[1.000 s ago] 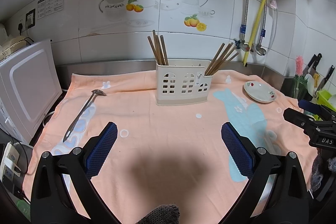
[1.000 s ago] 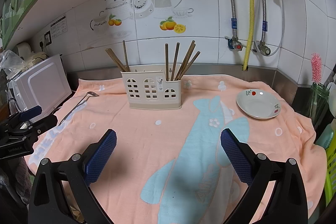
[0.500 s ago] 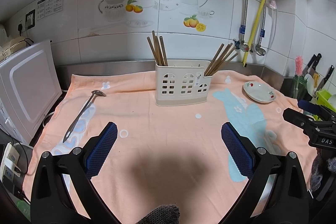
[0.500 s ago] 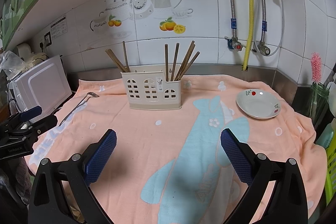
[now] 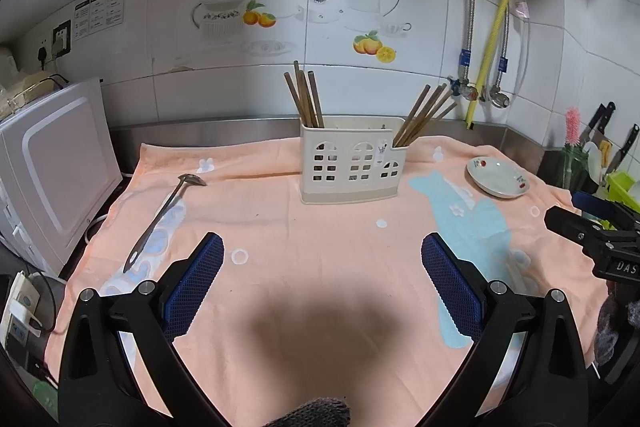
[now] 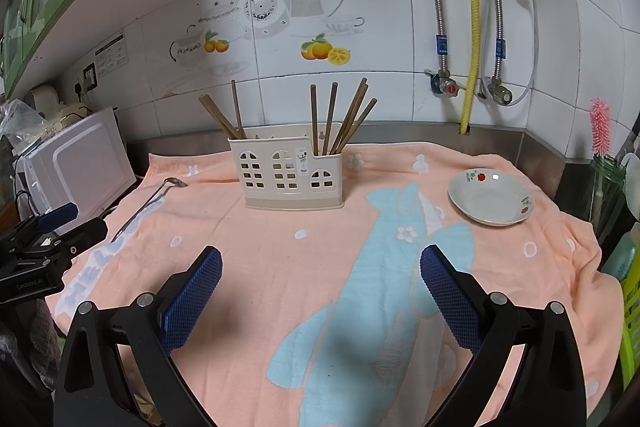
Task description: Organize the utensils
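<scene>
A cream utensil holder point(image 5: 350, 165) point(image 6: 290, 173) stands at the back of the peach towel with wooden chopsticks point(image 5: 306, 95) point(image 6: 340, 119) in its left and right ends. A metal spoon point(image 5: 162, 217) point(image 6: 144, 207) lies on the towel to the left of it. My left gripper point(image 5: 322, 267) is open and empty, above the towel's front middle, right of the spoon. My right gripper point(image 6: 320, 277) is open and empty over the blue fish print. Each gripper shows at the edge of the other's view.
A white flowered dish point(image 5: 498, 177) point(image 6: 490, 197) sits at the right back. A white appliance point(image 5: 48, 167) stands at the left edge. Pipes and taps point(image 6: 476, 27) run down the tiled wall. A jar with a pink brush point(image 6: 600, 163) and knives point(image 5: 608, 135) stand at the right.
</scene>
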`<control>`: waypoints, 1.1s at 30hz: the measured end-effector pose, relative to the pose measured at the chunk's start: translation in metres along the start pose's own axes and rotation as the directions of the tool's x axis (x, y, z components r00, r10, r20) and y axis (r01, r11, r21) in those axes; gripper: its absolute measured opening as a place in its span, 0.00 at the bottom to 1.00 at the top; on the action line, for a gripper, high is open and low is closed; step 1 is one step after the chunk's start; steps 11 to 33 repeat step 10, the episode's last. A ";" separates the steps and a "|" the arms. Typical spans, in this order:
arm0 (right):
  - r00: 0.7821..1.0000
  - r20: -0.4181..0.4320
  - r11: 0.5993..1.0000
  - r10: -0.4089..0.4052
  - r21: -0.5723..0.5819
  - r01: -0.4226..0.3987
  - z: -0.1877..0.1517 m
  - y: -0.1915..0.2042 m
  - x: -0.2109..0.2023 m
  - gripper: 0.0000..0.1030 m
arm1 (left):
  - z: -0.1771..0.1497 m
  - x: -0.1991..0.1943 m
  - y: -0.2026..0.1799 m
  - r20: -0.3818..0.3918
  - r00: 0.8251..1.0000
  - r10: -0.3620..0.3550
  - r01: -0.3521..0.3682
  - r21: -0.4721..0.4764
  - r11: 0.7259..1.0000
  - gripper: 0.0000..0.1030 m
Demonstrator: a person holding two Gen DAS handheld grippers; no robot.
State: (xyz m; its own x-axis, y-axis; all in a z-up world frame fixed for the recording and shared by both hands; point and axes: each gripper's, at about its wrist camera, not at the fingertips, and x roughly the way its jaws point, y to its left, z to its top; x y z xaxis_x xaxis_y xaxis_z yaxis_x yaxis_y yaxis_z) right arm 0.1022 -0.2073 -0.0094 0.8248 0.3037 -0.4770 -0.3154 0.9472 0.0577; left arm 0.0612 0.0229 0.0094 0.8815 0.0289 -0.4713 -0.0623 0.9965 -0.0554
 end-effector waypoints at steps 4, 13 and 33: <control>1.000 0.000 1.000 0.001 0.001 -0.001 -0.001 -0.001 0.000 0.93 | -0.001 0.000 -0.002 -0.002 1.000 -0.003 0.003 0.010 1.000 0.95; 1.000 0.002 1.000 0.002 -0.001 -0.002 -0.002 -0.002 0.000 0.93 | -0.002 0.001 -0.001 -0.006 1.000 -0.002 0.002 0.005 1.000 0.95; 1.000 0.002 1.000 0.002 -0.001 -0.002 -0.002 -0.002 0.000 0.93 | -0.002 0.001 -0.001 -0.006 1.000 -0.002 0.002 0.005 1.000 0.95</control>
